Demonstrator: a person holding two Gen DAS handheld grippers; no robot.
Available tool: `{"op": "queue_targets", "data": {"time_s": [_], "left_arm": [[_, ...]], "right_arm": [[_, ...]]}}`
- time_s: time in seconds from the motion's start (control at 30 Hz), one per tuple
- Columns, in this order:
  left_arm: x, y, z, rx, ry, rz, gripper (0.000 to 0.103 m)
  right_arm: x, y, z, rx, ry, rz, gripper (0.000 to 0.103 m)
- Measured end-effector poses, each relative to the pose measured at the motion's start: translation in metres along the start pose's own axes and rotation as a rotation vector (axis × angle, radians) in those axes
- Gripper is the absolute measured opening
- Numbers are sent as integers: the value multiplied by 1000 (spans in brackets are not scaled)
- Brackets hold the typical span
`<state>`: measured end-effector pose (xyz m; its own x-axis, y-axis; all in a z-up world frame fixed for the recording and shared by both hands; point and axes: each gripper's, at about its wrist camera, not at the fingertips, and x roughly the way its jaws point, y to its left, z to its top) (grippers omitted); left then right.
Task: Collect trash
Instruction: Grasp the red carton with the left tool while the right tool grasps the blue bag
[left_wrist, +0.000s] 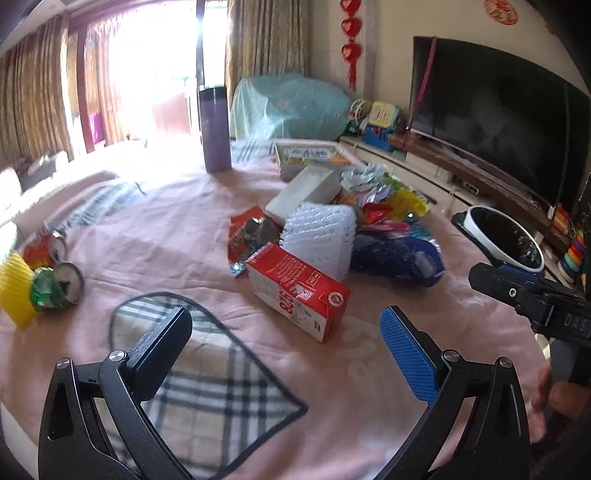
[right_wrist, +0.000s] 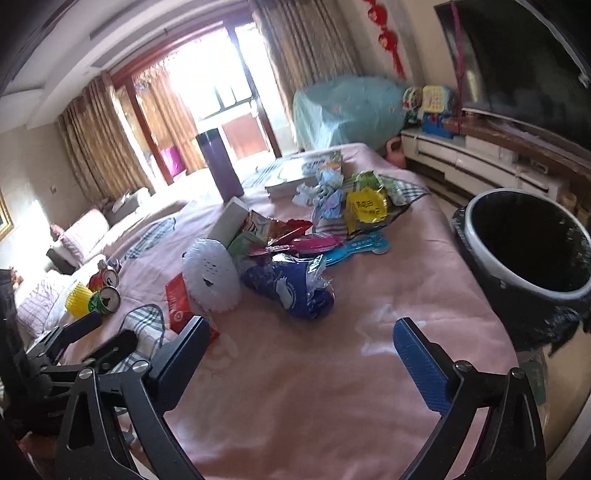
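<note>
The left gripper (left_wrist: 286, 347) and right gripper (right_wrist: 301, 350) are held wide apart and empty above a pink cloth (right_wrist: 295, 387). Ahead, a red carton (left_wrist: 299, 291) and wrappers (right_wrist: 291, 288) lie heaped; each is best pinched singly, then carried to the bin (right_wrist: 528, 240) just beside the table's right edge.

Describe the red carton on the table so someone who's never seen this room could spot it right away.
Start at the pink-covered table and find the heap of wrappers near its middle. At the heap's near edge, just in front of the white foam net, the red carton lies on its side. It is the only boxy red-and-white piece there; its neighbours are soft bags and crumpled wrappers.
</note>
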<state>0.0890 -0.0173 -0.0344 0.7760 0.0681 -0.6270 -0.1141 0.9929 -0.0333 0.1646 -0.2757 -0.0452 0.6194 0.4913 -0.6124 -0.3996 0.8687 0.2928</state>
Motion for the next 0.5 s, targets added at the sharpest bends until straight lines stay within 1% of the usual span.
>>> {"op": "queue_targets", "data": {"time_s": [0.07,0.13,0.17,0.23,0.27,0.33,0.37,0.4,0.43,0.47,0.5], "left_arm": [[15,-1,3,-17,30,3,103],[30,-2,6,-34,60,2,103],[35,-2,7,-40,70,2,103],[47,-1,9,-57,93,-4,103],[51,-1,10,-62,101,-7,103],[58,-1,11,-64,116,-14,96],[61,-1,11,-59,125,-17,87],[63,-2,10,-54,134,-24,72],[66,-2,9,-48,149,-40,64],[67,-2,7,-45,159,-49,48],[67,-1,5,-45,165,-58,45]], "right_arm": [[14,-3,5,-6,34,11,94],[26,-6,8,1,68,20,82],[32,-9,10,4,82,28,79],[42,-12,13,13,107,47,71],[47,-13,14,16,116,55,70],[54,-15,16,16,124,63,68],[59,-15,16,17,132,70,67],[63,-15,16,16,142,74,58],[65,-14,16,13,152,83,44],[66,-12,15,10,158,95,43],[66,-10,14,4,155,98,38]]}}
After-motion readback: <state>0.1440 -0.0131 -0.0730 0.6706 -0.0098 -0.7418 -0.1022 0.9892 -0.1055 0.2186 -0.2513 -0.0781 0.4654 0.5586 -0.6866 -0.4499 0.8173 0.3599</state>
